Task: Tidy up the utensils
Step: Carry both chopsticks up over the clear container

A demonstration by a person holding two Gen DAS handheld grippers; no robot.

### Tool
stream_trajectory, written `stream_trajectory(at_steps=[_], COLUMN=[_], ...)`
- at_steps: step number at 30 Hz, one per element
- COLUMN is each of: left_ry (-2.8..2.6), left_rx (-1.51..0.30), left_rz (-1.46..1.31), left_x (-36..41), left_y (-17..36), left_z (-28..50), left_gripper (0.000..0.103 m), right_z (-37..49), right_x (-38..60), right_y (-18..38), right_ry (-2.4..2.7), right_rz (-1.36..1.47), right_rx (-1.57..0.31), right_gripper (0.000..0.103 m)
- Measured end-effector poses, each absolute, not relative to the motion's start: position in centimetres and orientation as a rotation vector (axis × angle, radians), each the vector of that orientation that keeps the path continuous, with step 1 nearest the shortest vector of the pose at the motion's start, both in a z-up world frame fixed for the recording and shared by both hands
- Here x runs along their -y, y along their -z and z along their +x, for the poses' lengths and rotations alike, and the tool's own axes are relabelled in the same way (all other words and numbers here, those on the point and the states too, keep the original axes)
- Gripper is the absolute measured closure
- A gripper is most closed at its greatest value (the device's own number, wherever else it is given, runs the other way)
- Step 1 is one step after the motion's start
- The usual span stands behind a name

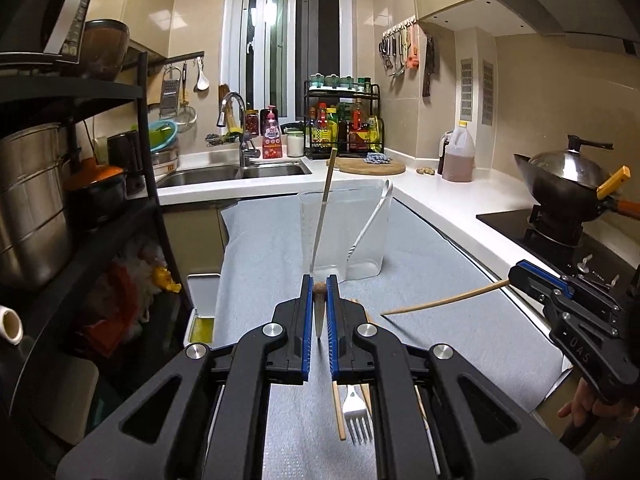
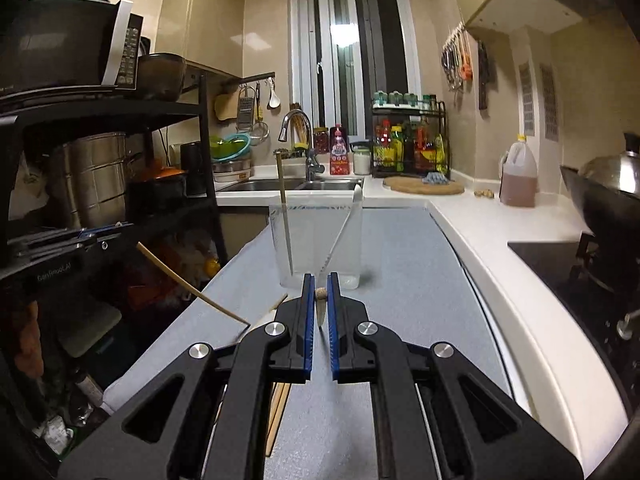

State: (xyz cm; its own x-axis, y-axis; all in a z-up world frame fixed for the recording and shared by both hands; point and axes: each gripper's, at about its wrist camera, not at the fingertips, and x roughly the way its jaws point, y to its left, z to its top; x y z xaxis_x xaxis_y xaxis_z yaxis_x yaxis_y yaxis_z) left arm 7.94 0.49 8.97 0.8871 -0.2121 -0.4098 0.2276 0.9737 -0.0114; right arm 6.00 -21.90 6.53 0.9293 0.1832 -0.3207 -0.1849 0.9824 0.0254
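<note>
A clear plastic container (image 1: 362,240) (image 2: 316,240) stands on the grey mat (image 1: 440,280) and holds a long thin utensil (image 1: 322,208) and a white spoon (image 1: 372,220). My left gripper (image 1: 320,282) is shut on a wooden chopstick (image 1: 319,312), seen end-on here. From the right wrist view that gripper (image 2: 120,230) is at the left, its chopstick (image 2: 192,284) slanting down to the mat. My right gripper (image 2: 320,282) (image 1: 514,276) is shut on another chopstick (image 2: 321,308) (image 1: 440,300). A fork (image 1: 358,418) and loose chopsticks (image 1: 338,412) (image 2: 278,412) lie on the mat below the grippers.
A black shelf rack (image 1: 152,184) with pots stands at the left. The sink (image 1: 232,172) and faucet are behind the mat. A round board (image 1: 372,166), an oil jug (image 1: 458,156), a wok (image 1: 568,176) on the hob and the white counter (image 2: 520,280) run along the right.
</note>
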Motion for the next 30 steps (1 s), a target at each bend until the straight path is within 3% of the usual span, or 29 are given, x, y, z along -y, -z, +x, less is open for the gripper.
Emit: stream_trajectory(at_steps=[15, 30], left_ry=[0.284, 0.276], left_rx=[-0.44, -0.212], left_rz=[-0.009, 0.06], left_x=[-0.6, 1.0], left_y=[-14.7, -26.0], left_z=[13.4, 17.5], left_gripper=[0.097, 0.097], right_z=[9.6, 13.9], right_x=[23.7, 23.9], right_y=[-12.3, -22.0], right_ry=[-0.191, -0.259], right_rz=[0.011, -0.003], right_rx=[-0.263, -0.205], right_gripper=[0.097, 0.097])
